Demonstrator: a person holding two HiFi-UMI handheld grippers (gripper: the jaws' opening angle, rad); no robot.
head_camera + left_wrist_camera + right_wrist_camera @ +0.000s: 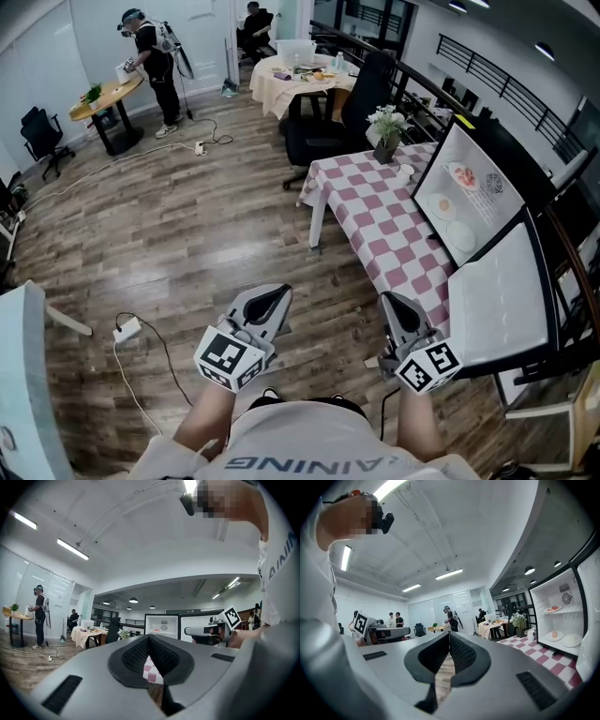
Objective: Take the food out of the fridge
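Note:
A small white fridge stands open on the checkered table, its door swung toward me. Inside, a plate of red food sits on the upper shelf, with a plate holding a pale round item and a white plate lower down. The right gripper view shows the same plates. My left gripper and right gripper are held level in front of my body, well short of the fridge. Both are shut with nothing between their jaws.
The red-and-white checkered table carries a vase of flowers. A black office chair and a cloth-covered table stand behind it. A person works at a round wooden table far left. A power strip with cable lies on the wooden floor.

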